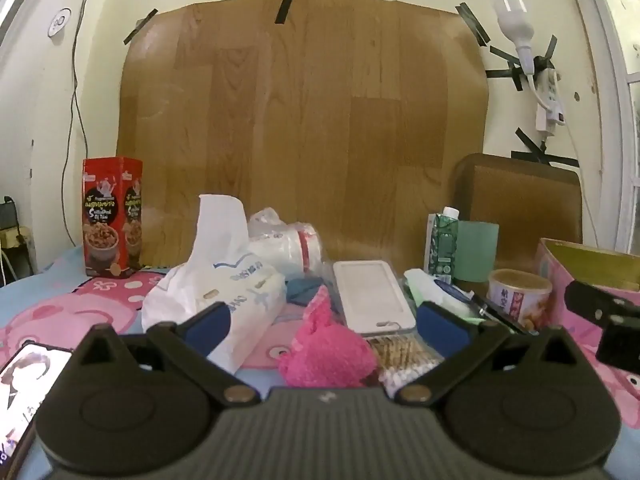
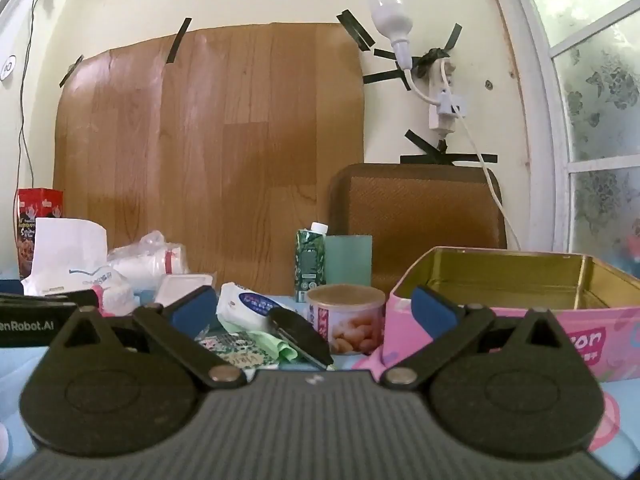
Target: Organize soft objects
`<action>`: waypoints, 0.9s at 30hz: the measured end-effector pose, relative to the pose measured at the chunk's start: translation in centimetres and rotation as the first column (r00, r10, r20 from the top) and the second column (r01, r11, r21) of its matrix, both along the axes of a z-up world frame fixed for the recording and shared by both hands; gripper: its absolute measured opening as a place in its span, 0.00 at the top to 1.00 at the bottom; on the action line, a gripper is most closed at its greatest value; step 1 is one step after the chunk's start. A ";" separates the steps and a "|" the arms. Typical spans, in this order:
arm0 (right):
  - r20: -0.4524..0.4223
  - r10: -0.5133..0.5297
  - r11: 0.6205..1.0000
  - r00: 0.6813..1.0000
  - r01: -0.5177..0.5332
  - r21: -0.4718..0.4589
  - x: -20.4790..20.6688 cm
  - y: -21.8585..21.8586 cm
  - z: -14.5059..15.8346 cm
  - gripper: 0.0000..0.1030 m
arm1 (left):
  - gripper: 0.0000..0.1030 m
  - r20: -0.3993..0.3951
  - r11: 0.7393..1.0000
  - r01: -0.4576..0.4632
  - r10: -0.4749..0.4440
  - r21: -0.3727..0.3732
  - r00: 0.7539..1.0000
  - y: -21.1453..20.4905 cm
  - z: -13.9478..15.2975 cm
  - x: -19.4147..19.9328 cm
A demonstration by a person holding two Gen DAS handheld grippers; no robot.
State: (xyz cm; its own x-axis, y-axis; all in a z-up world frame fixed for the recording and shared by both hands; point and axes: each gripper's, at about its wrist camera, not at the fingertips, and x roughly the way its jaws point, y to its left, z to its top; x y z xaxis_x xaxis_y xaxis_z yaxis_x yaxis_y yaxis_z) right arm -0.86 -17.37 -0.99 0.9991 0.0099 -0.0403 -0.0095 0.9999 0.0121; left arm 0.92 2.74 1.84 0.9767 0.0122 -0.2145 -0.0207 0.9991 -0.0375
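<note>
- We see a fluffy hot-pink soft toy [image 1: 326, 354].
- We see a white tissue pack [image 1: 224, 300] with blue print.
- We see a pink tin [image 2: 516, 312], gold inside.
- We see a red snack box [image 1: 112, 216].
- We see a pink-and-blue cartoon sheet [image 1: 60, 312].

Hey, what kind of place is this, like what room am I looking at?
Probably a bedroom at home: the things lie on a cartoon-print bedsheet, a bare bulb and a power strip are taped to the painted wall, and a frosted window is on the right.

Left gripper [image 1: 326, 322] jaws spread wide, nothing clamped, tilted slightly down. Right gripper [image 2: 312, 312] same: wide apart, empty, roughly level. Right's tip probably visible at left's far right, blurry.
</note>
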 end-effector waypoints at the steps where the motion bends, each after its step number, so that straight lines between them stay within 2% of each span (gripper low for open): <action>1: -0.001 0.000 1.000 1.000 0.000 0.001 0.1 0.0 0.0 0.00 | 0.00 0.004 1.000 -0.001 0.001 0.002 1.000 0.0 0.0 -0.1; 10: -0.009 0.001 1.000 1.000 -0.001 0.028 0.0 -0.1 -0.4 0.00 | 0.00 0.001 1.000 -0.004 0.004 0.002 1.000 0.1 0.0 0.0; 15: -0.011 0.043 0.998 0.999 -0.042 0.045 0.0 -0.6 -0.4 0.00 | 0.00 -0.007 1.000 -0.010 0.010 -0.010 1.000 0.3 -0.1 0.1; 21: -0.052 0.088 0.996 0.995 -0.087 0.018 0.3 -0.3 -0.5 0.00 | 0.00 -0.011 1.000 -0.002 0.002 -0.027 1.000 0.4 -0.1 0.1; 27: -0.089 0.133 0.991 0.987 -0.132 0.018 0.8 0.0 -0.6 0.14 | 0.00 -0.020 0.999 0.005 -0.005 -0.044 1.000 0.6 0.0 0.2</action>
State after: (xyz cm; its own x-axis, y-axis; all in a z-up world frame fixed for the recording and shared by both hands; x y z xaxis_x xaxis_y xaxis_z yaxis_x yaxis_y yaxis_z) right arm -0.05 -17.38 -1.58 0.9813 0.1431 -0.1290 -0.1402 0.9896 0.0308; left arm 1.16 3.33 1.81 0.9722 -0.0027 -0.2340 -0.0168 0.9965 -0.0813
